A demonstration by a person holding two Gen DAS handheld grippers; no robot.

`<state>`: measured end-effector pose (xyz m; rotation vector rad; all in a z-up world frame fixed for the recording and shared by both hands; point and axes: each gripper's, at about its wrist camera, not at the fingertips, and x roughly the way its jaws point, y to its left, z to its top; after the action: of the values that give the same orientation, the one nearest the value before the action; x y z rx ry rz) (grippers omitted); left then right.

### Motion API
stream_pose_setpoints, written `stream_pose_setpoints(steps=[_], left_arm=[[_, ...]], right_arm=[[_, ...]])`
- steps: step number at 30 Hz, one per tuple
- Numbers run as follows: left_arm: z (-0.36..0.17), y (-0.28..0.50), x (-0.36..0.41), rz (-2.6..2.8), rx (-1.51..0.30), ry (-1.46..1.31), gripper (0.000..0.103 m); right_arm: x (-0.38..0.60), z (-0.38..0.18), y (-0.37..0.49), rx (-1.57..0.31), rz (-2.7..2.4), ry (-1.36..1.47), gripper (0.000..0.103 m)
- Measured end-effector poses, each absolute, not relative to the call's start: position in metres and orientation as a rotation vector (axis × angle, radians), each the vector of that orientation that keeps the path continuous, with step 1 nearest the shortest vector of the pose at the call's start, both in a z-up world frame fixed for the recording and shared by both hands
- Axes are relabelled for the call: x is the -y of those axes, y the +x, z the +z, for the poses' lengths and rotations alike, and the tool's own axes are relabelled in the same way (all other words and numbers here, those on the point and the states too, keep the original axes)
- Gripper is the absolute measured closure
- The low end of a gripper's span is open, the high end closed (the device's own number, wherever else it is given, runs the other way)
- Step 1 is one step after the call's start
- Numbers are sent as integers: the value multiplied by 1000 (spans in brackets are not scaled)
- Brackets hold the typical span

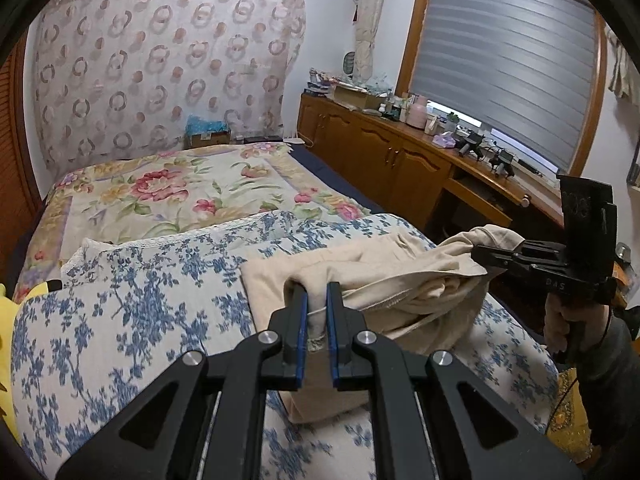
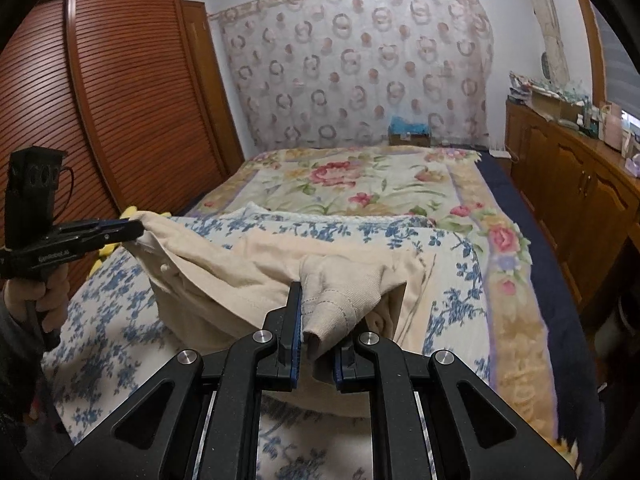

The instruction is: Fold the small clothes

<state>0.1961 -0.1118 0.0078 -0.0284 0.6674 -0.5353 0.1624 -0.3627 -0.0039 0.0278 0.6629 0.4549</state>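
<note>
A beige garment (image 1: 384, 280) hangs stretched between my two grippers above the blue-flowered cover (image 1: 120, 320) of the bed. My left gripper (image 1: 317, 292) is shut on one edge of it; it also shows in the right wrist view (image 2: 136, 229) at the left, pinching the collar end. My right gripper (image 2: 320, 300) is shut on a ribbed cuff of the beige garment (image 2: 248, 264); it shows in the left wrist view (image 1: 480, 254) at the right, gripping the other end. The garment's lower part sags and touches the cover.
A floral blanket (image 1: 180, 188) covers the far half of the bed. A wooden cabinet (image 1: 400, 160) with clutter runs along the right under the window. A louvred wooden wardrobe (image 2: 120, 100) stands at the left. A yellow soft toy (image 1: 6, 300) lies at the bed's left edge.
</note>
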Motion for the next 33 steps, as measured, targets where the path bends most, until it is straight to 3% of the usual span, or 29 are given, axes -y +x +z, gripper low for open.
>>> stream_pose_setpoints(steps=[9, 12, 15, 16, 23, 27, 33], left_arm=[[-14, 246, 118, -516, -746, -16, 97], [-23, 261, 121, -516, -780, -14, 97], [-30, 275, 123, -515, -810, -7, 96], [-34, 280, 123, -516, -824, -8, 96], [-38, 298, 117, -516, -858, -7, 85], [-37, 284, 102, -538, -856, 3, 68], [-64, 279, 99, -531, -936, 48, 66]], right_arm=[[366, -14, 209, -739, 436, 28, 93], [366, -18, 222, -768, 400, 15, 84], [372, -16, 234, -772, 310, 0, 64], [377, -14, 236, -758, 284, 5, 62], [394, -4, 237, -758, 298, 0, 61], [388, -13, 227, -791, 347, -62, 61], [373, -40, 237, -859, 392, -143, 61]])
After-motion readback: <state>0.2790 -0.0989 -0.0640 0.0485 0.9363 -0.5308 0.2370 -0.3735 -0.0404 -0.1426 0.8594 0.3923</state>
